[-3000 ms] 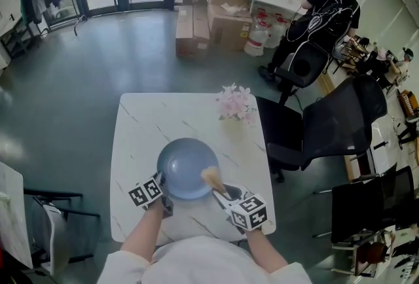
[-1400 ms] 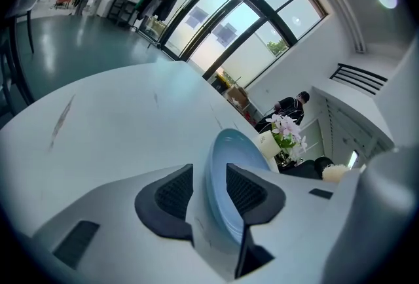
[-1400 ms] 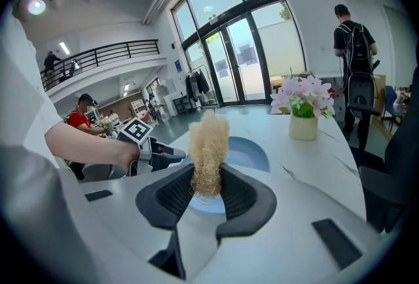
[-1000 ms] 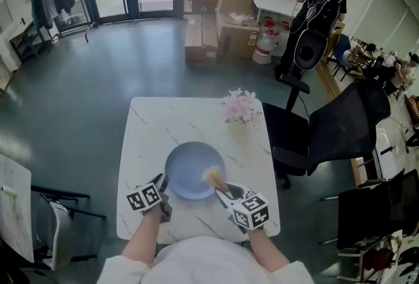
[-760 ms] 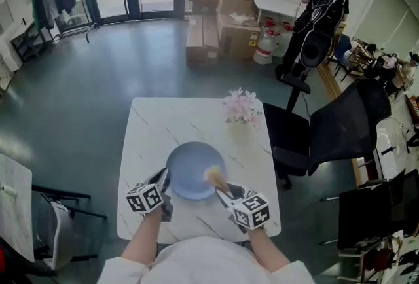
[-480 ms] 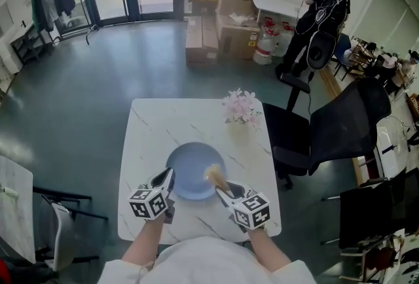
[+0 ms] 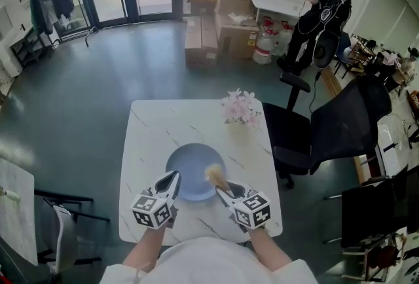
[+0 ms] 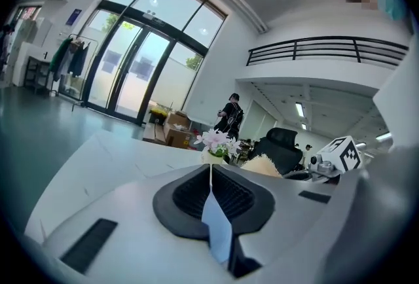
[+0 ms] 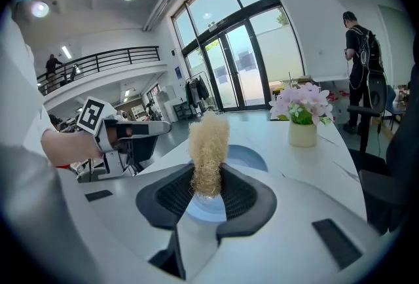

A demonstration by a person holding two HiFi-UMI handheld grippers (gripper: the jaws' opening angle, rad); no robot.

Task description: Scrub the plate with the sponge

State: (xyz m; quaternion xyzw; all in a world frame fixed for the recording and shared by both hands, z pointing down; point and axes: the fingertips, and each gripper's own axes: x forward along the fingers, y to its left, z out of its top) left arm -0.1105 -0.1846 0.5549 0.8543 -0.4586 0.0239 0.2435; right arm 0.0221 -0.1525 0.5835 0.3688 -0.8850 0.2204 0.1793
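A round blue plate (image 7: pixel 190 173) lies on the white marble table (image 7: pixel 149 132). My left gripper (image 7: pixel 172 179) is shut on the plate's near-left rim; in the left gripper view the rim shows as a thin blue sliver (image 8: pixel 217 227) pinched between the jaws (image 8: pixel 211 175). My right gripper (image 7: pixel 219 190) is shut on a tan fibrous sponge (image 7: pixel 213 175), which stands over the plate's right side. In the right gripper view the sponge (image 9: pixel 208 148) sticks up from the jaws (image 9: pixel 208 190) with the plate (image 9: pixel 243 157) beyond and the left gripper (image 9: pixel 124 135) at left.
A small vase of pink flowers (image 7: pixel 239 106) stands at the table's far right corner. Black office chairs (image 7: pixel 321 132) crowd the right side. Cardboard boxes (image 7: pixel 216 21) and a person in black (image 7: pixel 324 4) are farther back, across the grey floor.
My left gripper has slid forward onto the plate's near-left rim and its jaws have closed on it. The right gripper and the sponge have stayed put.
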